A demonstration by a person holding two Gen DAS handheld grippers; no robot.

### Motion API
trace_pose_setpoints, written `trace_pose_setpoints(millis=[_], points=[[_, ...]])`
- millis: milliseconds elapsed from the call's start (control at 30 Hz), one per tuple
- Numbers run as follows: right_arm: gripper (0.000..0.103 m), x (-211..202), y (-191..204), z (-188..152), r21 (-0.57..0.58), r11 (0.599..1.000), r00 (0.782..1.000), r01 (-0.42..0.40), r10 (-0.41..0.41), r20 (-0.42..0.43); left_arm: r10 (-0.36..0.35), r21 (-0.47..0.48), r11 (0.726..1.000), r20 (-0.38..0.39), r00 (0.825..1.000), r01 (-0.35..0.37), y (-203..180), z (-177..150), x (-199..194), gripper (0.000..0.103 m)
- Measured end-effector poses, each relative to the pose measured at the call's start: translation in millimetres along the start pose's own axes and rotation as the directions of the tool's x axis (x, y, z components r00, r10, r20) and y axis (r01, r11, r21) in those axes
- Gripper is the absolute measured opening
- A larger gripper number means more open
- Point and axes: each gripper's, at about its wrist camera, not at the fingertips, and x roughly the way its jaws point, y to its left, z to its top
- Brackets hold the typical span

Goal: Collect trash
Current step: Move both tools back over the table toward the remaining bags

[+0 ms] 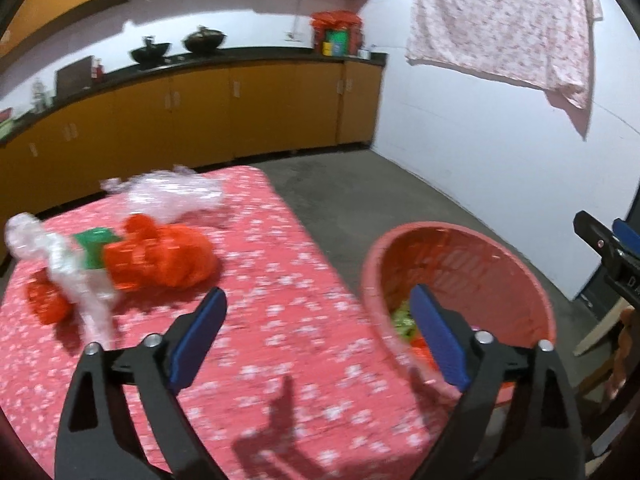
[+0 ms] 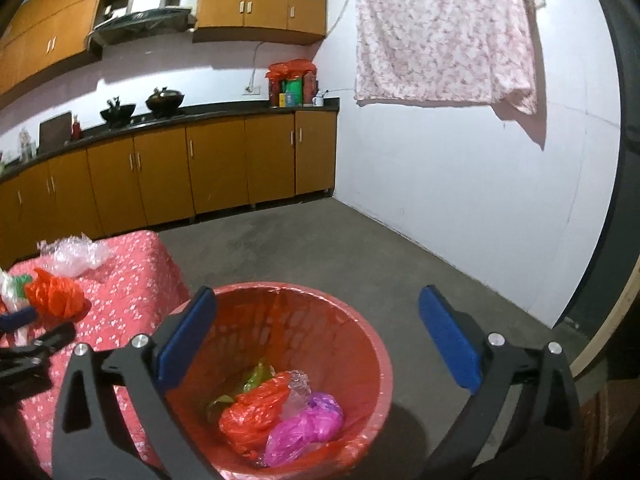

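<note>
Covering table, red floral cloth [image 1: 280, 280], kitchen cabinets [image 2: 216, 164] behind, concrete floor, crumpled orange bag [image 1: 168, 258] and clear plastic [image 1: 176, 196] on cloth, red bin [image 2: 352, 344] beside table holding bags, left gripper [image 1: 316, 336] and right gripper [image 2: 316, 340] both spread wide, empty.

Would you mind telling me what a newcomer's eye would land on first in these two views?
Probably the red bin on the floor beside the table, holding orange, magenta and green bags. Next, the crumpled orange bag and clear plastic on the red floral tablecloth. Both grippers, left and right, hang open and empty.
</note>
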Motion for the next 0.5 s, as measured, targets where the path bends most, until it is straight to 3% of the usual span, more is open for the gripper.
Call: trace_pose_setpoints(millis=[233,400,500], points=[[0.099,-1.0,49.2,-0.2,-0.049,0.995,0.997,-0.082,0.082,-0.005,0.167,-0.053,0.985,0.031,0.985,-0.166,62.2,-9.7,-23.6,0.099],[0.099,-0.5,88.4,1.7,-0.077,0.982,0.985,-0.173,0.172,-0.018,0.310,-0.095,0.948,0.047,0.949,-0.305,117.3,-16.4,-40.5,0.099],[0.099,2.4,118.6,3.3,-0.084,0.967,0.970,-0.242,0.240,-0.028,0.395,-0.124,0.913,0.036,0.918,-0.389,152.9,-20.7,-46.4,0.099]])
